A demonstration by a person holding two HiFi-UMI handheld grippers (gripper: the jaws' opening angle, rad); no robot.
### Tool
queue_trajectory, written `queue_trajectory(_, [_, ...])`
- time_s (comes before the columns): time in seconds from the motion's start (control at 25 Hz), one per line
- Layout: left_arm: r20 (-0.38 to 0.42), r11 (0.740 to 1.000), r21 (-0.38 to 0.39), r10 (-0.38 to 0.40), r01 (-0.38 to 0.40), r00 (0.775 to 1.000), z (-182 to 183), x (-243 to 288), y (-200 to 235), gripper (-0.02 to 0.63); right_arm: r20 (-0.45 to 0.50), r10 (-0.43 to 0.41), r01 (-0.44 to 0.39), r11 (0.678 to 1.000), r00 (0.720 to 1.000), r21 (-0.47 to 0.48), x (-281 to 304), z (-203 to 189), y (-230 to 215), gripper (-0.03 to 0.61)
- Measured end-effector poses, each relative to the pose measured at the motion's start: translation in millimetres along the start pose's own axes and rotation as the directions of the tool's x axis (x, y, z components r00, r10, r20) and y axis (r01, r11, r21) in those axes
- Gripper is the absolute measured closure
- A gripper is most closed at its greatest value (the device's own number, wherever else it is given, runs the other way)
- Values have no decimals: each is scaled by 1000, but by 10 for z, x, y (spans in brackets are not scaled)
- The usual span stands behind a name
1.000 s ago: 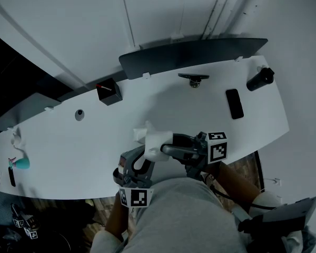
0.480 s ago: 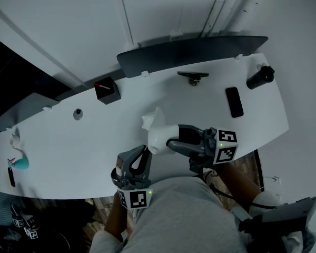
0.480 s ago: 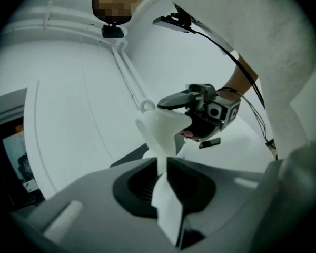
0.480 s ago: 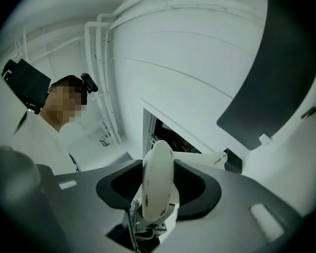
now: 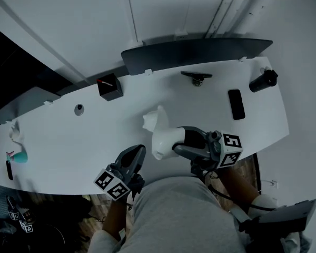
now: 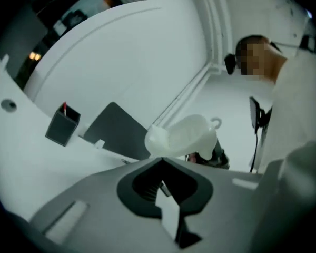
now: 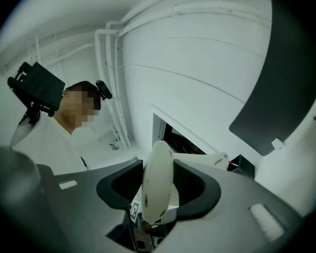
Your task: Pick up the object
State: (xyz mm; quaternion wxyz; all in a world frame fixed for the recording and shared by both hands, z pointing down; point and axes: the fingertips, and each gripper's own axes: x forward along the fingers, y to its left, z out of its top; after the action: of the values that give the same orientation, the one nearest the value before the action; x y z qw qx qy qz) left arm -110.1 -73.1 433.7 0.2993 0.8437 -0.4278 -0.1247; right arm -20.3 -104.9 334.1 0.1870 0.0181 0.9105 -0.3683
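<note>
The object [image 5: 162, 140] and table [image 5: 68, 141] are white; box [image 5: 110, 87] and phone [image 5: 235, 104] black.

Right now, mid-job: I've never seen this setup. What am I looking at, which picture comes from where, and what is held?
No robot arm here: a person holds a two-fingered gripper in each hand. The top-down picture comes from a camera on the person's head, looking down at the white table; the other two ride on the grippers and look along their fingers. The right gripper holds a white plastic object; its fingers have just been closing on it. The left gripper is shut and empty. On the table lie a black box, a phone and a black cylinder.
</note>
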Motion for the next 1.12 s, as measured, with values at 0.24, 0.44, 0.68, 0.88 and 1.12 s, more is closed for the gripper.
queue_trajectory(0.24, [-11, 990, 137, -10, 11, 1000, 22, 73, -146, 614, 2, 23, -23, 999, 1000, -36, 37, 67, 94, 394])
queue_trajectory(0.44, [-19, 986, 168, 9, -6, 1000, 36, 83, -154, 614, -6, 15, -16, 999, 1000, -43, 47, 54, 126, 396])
queue_trajectory(0.68, [-15, 998, 19, -68, 68, 998, -59, 27, -265, 614, 52, 82, -81, 997, 995, -20, 66, 141, 312, 396])
queue_trajectory(0.88, [223, 864, -310, -341, 398, 913, 225, 31, -657, 612, 201, 241, -249, 968, 949, 16, 50, 413, 657, 397])
queue_trajectory(1.12, [455, 539, -382, -598, 751, 660, 839, -135, -1166, 524, 153, 425, -426, 904, 892, -26, 206, 526, 1183, 397])
